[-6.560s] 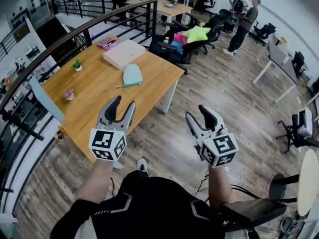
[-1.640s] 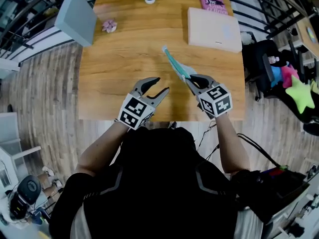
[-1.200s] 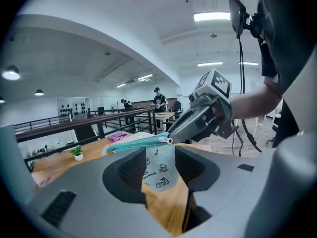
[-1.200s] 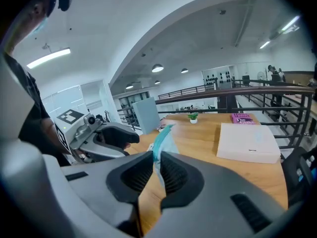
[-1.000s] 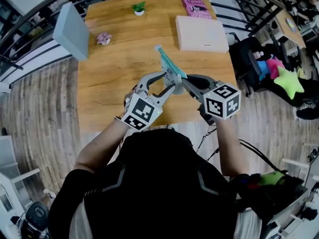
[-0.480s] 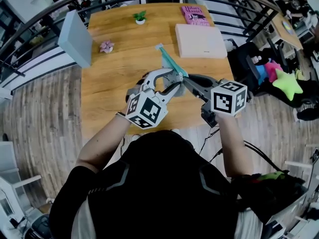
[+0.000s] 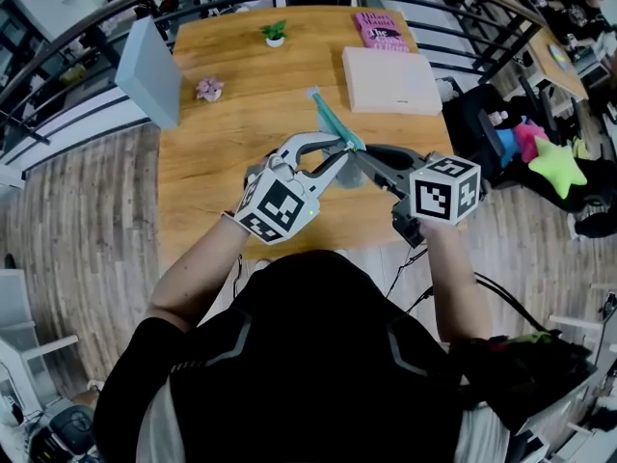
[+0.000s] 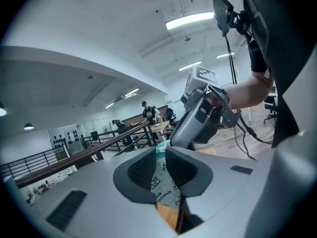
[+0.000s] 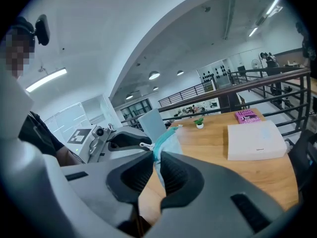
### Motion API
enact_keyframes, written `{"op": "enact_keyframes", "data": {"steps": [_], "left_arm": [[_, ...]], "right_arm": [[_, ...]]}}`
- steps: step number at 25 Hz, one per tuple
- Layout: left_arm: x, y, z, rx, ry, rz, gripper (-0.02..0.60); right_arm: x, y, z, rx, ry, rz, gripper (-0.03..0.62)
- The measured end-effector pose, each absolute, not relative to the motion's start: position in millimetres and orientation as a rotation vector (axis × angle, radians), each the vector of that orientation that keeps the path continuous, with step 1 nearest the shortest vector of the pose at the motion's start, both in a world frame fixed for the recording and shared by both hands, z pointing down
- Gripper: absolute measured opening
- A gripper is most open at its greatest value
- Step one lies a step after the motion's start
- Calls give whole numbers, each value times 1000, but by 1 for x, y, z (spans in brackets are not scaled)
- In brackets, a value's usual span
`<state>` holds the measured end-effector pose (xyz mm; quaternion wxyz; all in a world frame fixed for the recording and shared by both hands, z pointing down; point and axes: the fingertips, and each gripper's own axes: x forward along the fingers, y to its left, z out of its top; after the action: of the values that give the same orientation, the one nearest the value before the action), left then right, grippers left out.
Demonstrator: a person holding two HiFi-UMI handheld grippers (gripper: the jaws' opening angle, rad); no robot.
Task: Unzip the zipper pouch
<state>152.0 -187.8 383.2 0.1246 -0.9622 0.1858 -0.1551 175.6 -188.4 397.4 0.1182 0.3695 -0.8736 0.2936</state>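
Left claw (image 7: 336, 154): jaws just closed in, now clenched on the near end of the zipper pouch (image 7: 331, 122). Right claw (image 7: 361, 156): clamped on that same end, just beside. We hold the pouch above the desk (image 7: 217, 162), long axis running away from us, teal zipper edge uppermost, far tip toward the desk's far edge.

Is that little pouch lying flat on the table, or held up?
Held up on edge: the right tongs pinch the pouch, the left tongs have just closed on it, table beneath.
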Motion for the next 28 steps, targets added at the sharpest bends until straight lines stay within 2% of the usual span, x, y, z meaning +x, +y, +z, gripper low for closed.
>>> {"op": "enact_keyframes", "data": {"steps": [5, 17, 28], "left_arm": [[149, -187, 375, -2933, 531, -386, 48], [138, -197, 379, -3110, 625, -332, 31], [115, -219, 391, -3091, 814, -400, 32]], "right_arm": [[170, -187, 394, 1047, -2567, 830, 54], [165, -187, 400, 955, -2535, 641, 52], [168, -190, 415, 909, -2530, 639, 52]]}}
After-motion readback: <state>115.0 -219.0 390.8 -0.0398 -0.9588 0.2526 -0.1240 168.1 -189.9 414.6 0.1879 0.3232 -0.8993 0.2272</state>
